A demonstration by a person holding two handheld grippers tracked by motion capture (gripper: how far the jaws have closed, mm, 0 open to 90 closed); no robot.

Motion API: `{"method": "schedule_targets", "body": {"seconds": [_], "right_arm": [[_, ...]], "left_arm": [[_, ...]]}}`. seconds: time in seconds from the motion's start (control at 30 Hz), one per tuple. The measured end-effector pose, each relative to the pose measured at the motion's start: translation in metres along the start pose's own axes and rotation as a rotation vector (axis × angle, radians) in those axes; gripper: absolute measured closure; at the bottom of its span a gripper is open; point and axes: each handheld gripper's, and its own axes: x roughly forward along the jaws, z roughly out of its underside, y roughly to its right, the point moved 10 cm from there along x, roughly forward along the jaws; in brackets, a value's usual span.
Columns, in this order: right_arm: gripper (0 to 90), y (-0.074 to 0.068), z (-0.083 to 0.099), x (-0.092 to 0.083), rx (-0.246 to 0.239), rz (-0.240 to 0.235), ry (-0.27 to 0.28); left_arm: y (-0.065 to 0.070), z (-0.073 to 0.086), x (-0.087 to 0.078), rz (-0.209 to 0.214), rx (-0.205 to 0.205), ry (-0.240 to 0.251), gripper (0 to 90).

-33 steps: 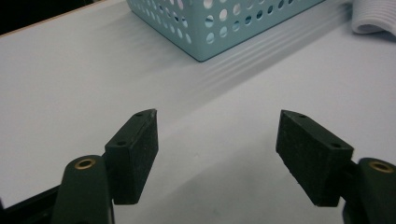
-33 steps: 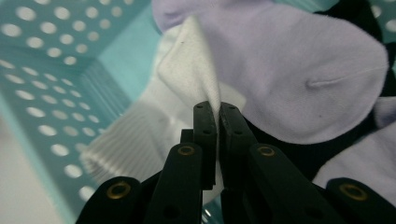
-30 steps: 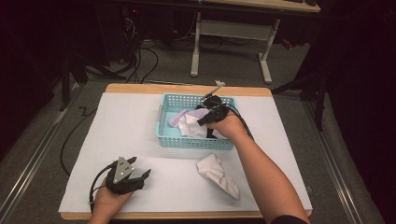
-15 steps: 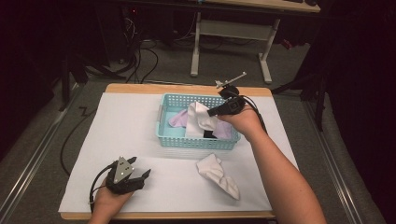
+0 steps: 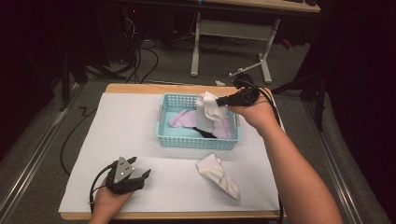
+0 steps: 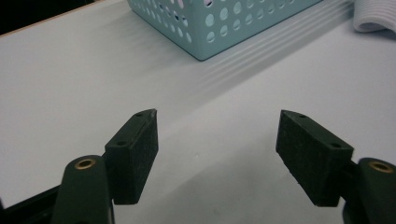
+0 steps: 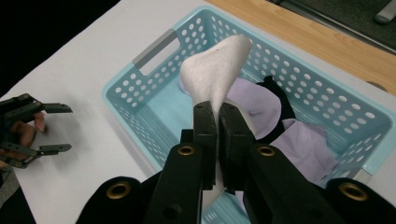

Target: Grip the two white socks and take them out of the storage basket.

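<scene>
Sock (image 5: 208, 108) dangles over the basket (image 5: 196, 141), pinched thin in the right claw (image 5: 223, 101). Left claw (image 5: 141, 178) sits wide apart on the surface (image 5: 126, 121), holding nothing. With only 1 edge clamped, I'd guess it could slip free.

White desk frame (image 5: 233, 35), floor cables (image 5: 140, 53)

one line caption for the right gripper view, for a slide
Right gripper shut on a white sock, lifted above the blue basket.
</scene>
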Motion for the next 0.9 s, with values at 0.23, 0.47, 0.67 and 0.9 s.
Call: {"method": "schedule_targets", "body": {"seconds": [0.23, 0.47, 0.67, 0.9], "right_arm": [[87.0, -0.005, -0.001, -0.019, -0.003, 0.002, 0.021], [87.0, -0.014, -0.005, -0.042, -0.019, 0.0, 0.052], [86.9, -0.023, -0.007, -0.059, -0.031, -0.006, 0.073], [86.9, -0.04, -0.001, -0.081, -0.054, -0.013, 0.09]], "left_arm": [[0.0, 0.0, 0.0, 0.0, 0.001, -0.004, 30.3], [0.0, 0.0, 0.001, -0.005, 0.002, -0.002, 30.3], [0.0, 0.0, 0.001, -0.004, 0.002, -0.003, 30.3], [0.0, 0.001, 0.001, 0.001, 0.003, -0.013, 30.3]]}}
